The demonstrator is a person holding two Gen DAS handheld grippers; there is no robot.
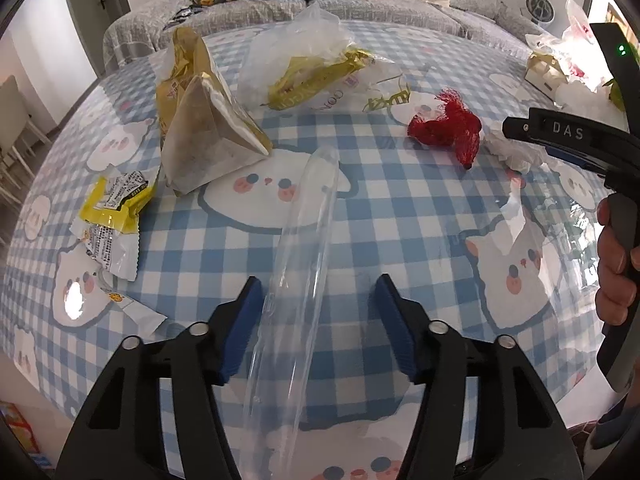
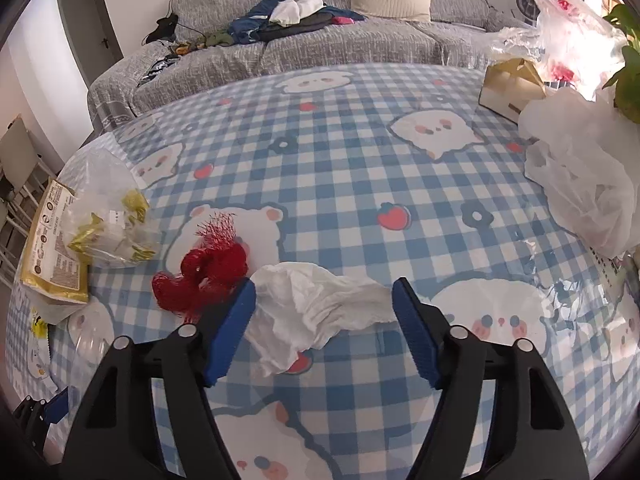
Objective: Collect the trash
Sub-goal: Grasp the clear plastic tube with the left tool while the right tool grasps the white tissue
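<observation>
Over a littered checked bench (image 1: pixel 400 216), the left tool (image 1: pixel 318 300) is straddling a clear plastic sleeve (image 1: pixel 308 216) and the right tool (image 2: pixel 324 300) a crumpled white tissue (image 2: pixel 316 308), both with jaws apart, so pinching comes next.

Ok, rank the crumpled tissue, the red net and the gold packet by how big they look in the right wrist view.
1. Crumpled tissue, largest, though it lies nearest the camera, which inflates it.
2 and 3. Red net and gold packet look about alike; the packet sits at the warped edge, so no ranking.
</observation>
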